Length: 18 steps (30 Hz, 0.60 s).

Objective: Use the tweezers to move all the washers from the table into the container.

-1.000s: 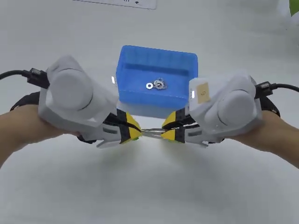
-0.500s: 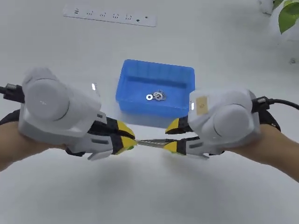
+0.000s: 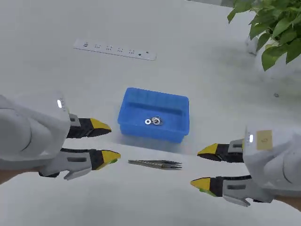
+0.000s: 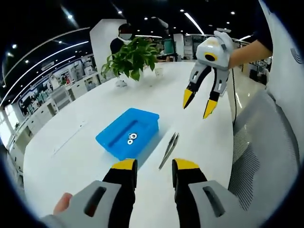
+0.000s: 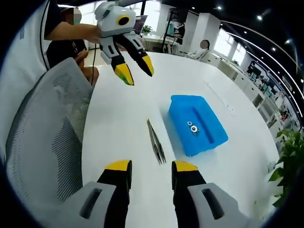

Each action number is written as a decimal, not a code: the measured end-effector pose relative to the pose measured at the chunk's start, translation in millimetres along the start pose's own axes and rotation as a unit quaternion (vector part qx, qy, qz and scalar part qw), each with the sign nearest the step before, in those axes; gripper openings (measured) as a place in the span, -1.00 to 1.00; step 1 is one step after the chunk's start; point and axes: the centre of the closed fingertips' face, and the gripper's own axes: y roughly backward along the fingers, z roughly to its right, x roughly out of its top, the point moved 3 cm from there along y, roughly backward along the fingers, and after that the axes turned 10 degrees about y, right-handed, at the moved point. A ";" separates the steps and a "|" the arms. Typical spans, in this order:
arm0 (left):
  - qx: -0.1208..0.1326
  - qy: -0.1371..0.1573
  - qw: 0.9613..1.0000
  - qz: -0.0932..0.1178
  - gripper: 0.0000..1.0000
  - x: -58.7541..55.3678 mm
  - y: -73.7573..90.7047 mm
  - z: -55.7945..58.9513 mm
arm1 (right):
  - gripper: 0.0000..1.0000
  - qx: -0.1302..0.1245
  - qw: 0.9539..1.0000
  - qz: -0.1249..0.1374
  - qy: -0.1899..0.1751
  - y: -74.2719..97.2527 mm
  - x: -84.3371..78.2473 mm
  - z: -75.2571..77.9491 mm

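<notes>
A white table (image 3: 141, 202) seen from above in the head view, with a hand-held gripper at each side. At far left, the left gripper (image 3: 110, 141) points right. Its two yellow-tipped jaws are spread apart and hold nothing. Beyond it, farther up the table, a white power strip (image 3: 115, 49) lies flat.

In the middle sits the blue container (image 3: 153, 133), an open rectangular tray. A small cluster of metal washers (image 3: 153, 121) rests on its floor (they overlap, so their number cannot be told). Just in front of the container, and apart from it, the tweezers (image 3: 155, 164) lie flat on the table. They are between the two grippers and neither touches them.

At right, the right gripper (image 3: 197, 167) points left, its jaws likewise parted and empty. Green leaves of a plant (image 3: 273, 28) show in the top right corner.

In the left gripper view, the tweezers lie just ahead of the parted jaws, with the container beyond them to the left. The other gripper is held above the table opposite. In the right gripper view, the tweezers again lie just ahead, with the container to their right. A mesh chair back (image 5: 57, 128) stands at the left.
</notes>
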 end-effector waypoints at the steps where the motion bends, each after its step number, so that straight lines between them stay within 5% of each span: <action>1: 0.000 -0.007 1.000 -0.011 -0.31 -3.2 3.8 1.9 | -0.27 -0.006 1.000 -0.001 0.003 5.2 2.7 -3.2; 4: 0.003 -0.010 1.000 -0.016 -0.13 -6.4 10.6 7.3 | -0.08 -0.027 1.000 0.010 0.002 13.6 10.5 -6.0; 9: -0.035 0.024 0.999 0.024 0.05 4.6 21.9 22.7 | 0.33 -0.069 0.998 0.007 -0.012 22.2 7.8 -4.5; 14: -0.011 0.022 1.000 0.006 0.67 5.3 30.6 23.4 | 0.59 -0.096 0.994 0.022 -0.047 30.4 8.2 -6.5; 18: -0.015 0.007 1.000 0.016 0.77 10.2 37.3 27.7 | 0.76 -0.098 0.993 0.036 -0.057 33.6 10.4 -11.3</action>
